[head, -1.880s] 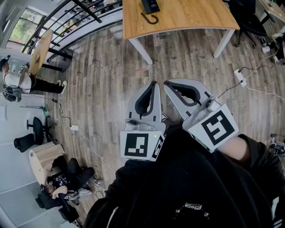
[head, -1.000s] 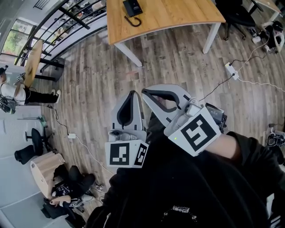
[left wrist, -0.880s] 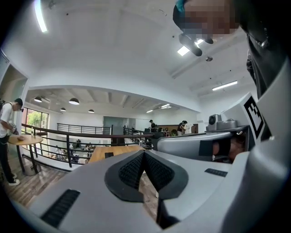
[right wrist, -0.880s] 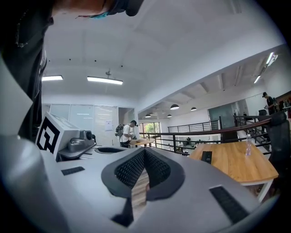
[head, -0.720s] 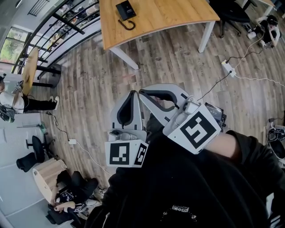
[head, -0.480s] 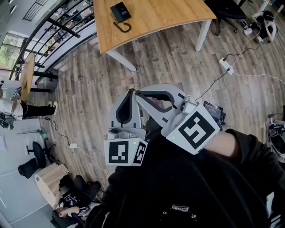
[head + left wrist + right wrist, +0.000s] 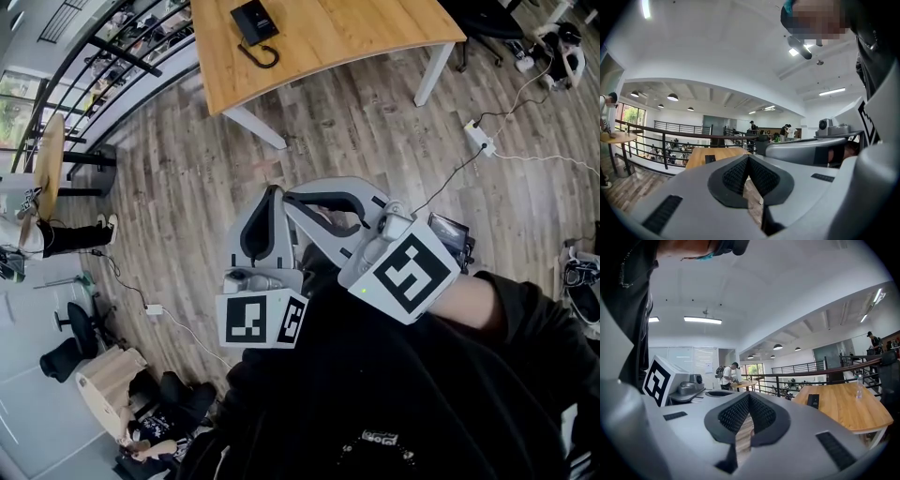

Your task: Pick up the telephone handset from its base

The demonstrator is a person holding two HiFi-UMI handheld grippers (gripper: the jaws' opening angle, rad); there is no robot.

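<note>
— Handset [image 7: 249, 22]? Upper left of the head view, far off on the table [image 7: 375, 37]. Apparently down on the base [image 7: 263, 18], though too small to split one from the other. Cord [image 7: 264, 58] looped just below.

— Same dark slab left of centre in the left gripper view, right of centre in the right gripper view. Well apart from both grippers. Not yet reached, nothing lifted.

— Left gripper [image 7: 271, 195]?

— Mid-frame, closed right up, nothing between the pads [image 7: 736, 174].

— Right gripper [image 7: 298, 201]?

— Just beside it, angled across, tip near the left tip. Closed too, and empty.

— Risks from here?

— Left to right, then. Phone near the table's left edge: easy to nudge the base off with a clumsy approach. Closed jaws: if kept that way on arrival, likely to shove the handset off its rest or push the base along instead of gripping. Better opened well before contact.

— And the cord?

— Could tug the base along if lifted fast or far.

— Mid-frame?

— Tips held so close together: liable to knock each other on the way in, spoiling the aim.

— Far right?

— Power strip [image 7: 480, 137] and cables on the floor, a possible snag if skirted too closely.
</note>
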